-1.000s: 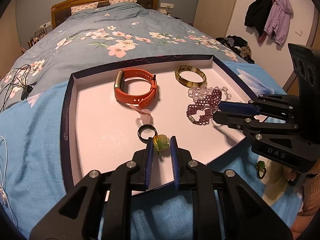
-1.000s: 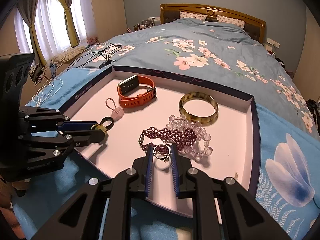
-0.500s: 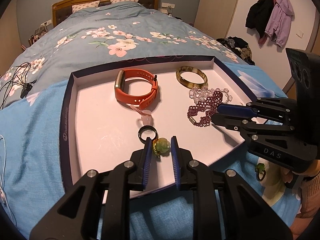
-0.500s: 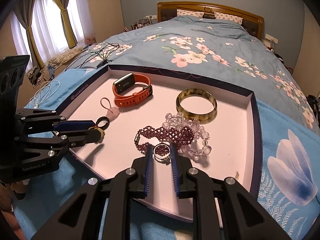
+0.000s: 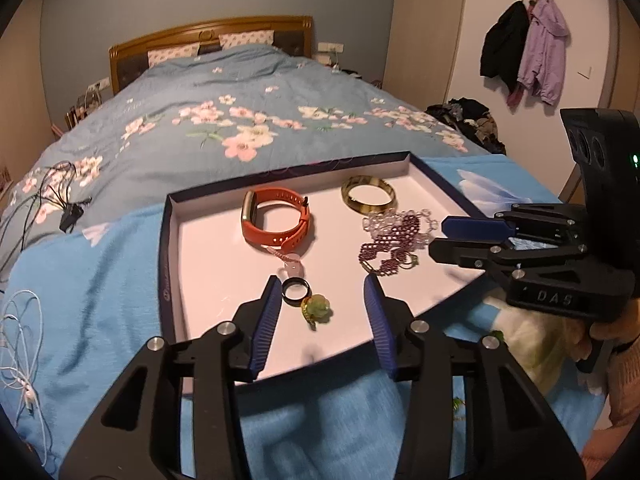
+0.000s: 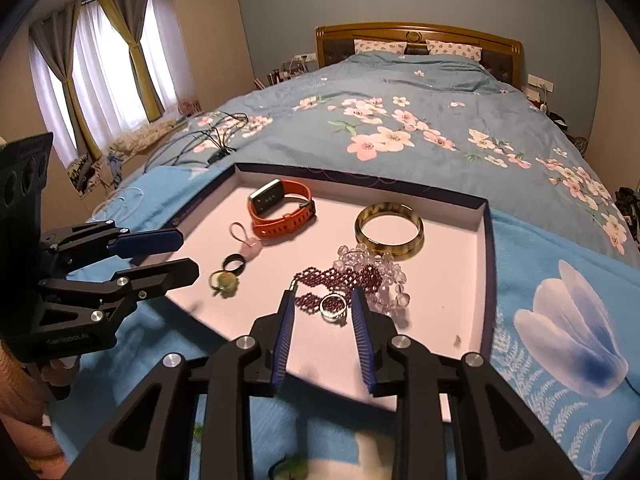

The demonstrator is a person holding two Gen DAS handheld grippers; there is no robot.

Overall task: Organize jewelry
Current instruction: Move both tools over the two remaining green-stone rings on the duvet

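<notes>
Spread over the blue floral bed, the shallow white-lined cardboard tray point(image 5: 172, 248) is carrying my small, light pieces. I am opening my left gripper point(image 5: 322, 316) around the smooth green-stone ring point(image 5: 316, 309) and my right gripper point(image 6: 322, 320) around the thin silver ring point(image 6: 334, 305), gripping neither; both are slippery, best pinched across the band.

The shallow dark-rimmed cardboard tray point(image 6: 486, 240) has a matt pale lining. The orange rubbery watch strap point(image 6: 282, 216) looks smooth, and the mottled amber bangle point(image 6: 389, 230) is glossy like resin. The clear and purple bead strands point(image 6: 360, 276) glint glassily. The thin silver ring point(image 6: 333, 306) shines as metal. The floral blue bedspread point(image 6: 400, 120) is soft cloth, and the headboard point(image 6: 420, 34) is varnished wood.
</notes>
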